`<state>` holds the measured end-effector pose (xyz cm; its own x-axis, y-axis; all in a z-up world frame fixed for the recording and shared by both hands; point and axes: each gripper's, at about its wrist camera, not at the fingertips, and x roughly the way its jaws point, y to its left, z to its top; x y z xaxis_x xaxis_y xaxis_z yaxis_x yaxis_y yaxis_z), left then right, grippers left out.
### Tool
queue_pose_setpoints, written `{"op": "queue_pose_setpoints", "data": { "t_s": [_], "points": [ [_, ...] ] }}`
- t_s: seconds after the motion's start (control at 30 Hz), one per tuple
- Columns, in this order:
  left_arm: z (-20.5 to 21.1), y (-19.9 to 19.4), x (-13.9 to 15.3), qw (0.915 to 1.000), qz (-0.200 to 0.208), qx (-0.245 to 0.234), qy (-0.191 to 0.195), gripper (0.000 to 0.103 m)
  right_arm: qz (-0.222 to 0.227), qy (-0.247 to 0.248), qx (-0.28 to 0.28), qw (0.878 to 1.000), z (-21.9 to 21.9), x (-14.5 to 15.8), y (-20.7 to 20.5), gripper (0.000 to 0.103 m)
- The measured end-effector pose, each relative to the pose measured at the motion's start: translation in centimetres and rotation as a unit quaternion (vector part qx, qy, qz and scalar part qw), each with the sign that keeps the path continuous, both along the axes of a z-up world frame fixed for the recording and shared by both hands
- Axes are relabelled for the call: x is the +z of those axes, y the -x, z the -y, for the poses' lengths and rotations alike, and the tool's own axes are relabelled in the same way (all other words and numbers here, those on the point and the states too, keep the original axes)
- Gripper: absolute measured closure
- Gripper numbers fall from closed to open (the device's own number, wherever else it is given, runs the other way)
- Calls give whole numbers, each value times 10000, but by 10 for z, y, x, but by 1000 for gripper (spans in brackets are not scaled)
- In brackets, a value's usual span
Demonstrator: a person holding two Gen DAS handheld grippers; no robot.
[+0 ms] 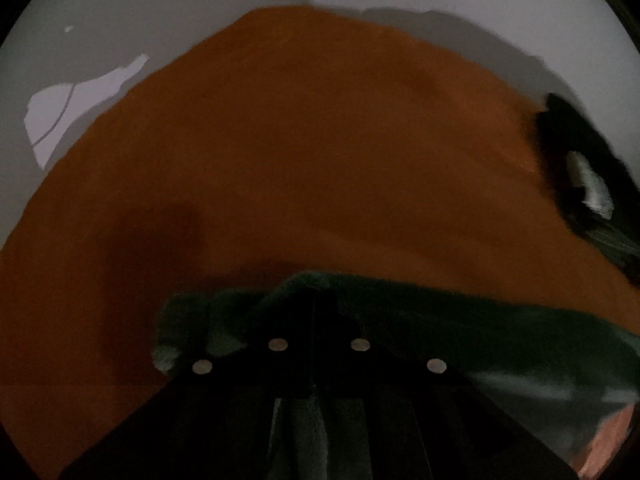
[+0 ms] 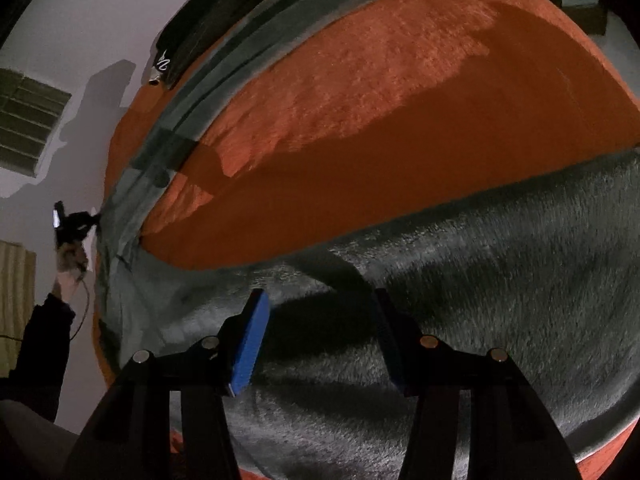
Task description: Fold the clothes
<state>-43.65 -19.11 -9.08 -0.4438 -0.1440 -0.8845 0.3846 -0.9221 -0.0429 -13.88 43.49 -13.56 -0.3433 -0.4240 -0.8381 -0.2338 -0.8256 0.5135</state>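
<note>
Green fleece garment stretched sideways across orange cover.

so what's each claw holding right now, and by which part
Left claw pinches the grey-green fleece at its edge; right claw stands open above it, holding nothing.

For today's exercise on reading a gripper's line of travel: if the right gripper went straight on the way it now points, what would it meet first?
Most likely the grey fleece fabric. The right gripper hangs open just above it, nothing between its blue pads. The orange fleece lies farther on. Depth is hard to judge through the fisheye.
</note>
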Motion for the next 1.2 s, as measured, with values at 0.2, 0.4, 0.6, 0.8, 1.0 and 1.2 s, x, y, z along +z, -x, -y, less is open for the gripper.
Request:
{"op": "queue_pose_setpoints", "data": {
  "t_s": [0.2, 0.4, 0.6, 0.8, 1.0, 1.2],
  "points": [
    [-21, 19, -23, 9995, 15, 147, 274, 99, -62, -34, 141, 9999, 6, 3, -1, 52],
    [-17, -13, 2, 9967, 187, -112, -783, 93, -75, -164, 235, 9996, 0, 6, -11, 52],
    [17, -164, 57, 9948, -317, 16, -970, 42, -41, -549, -644, 9964, -63, 11, -64, 51],
    [40, -308, 9, 9880, 359, 540, -1399, 37, 17, -379, -1718, 9844, -112, 5, -127, 51],
    [18, -377, -77, 9592, 508, 1005, -2593, 37, -73, 29, -2261, 9741, -127, -11, -161, 51],
    [-16, -362, -83, 9563, -71, 1134, -2694, 47, -213, 195, -2423, 9698, -126, -11, -167, 51]
  ]
}}
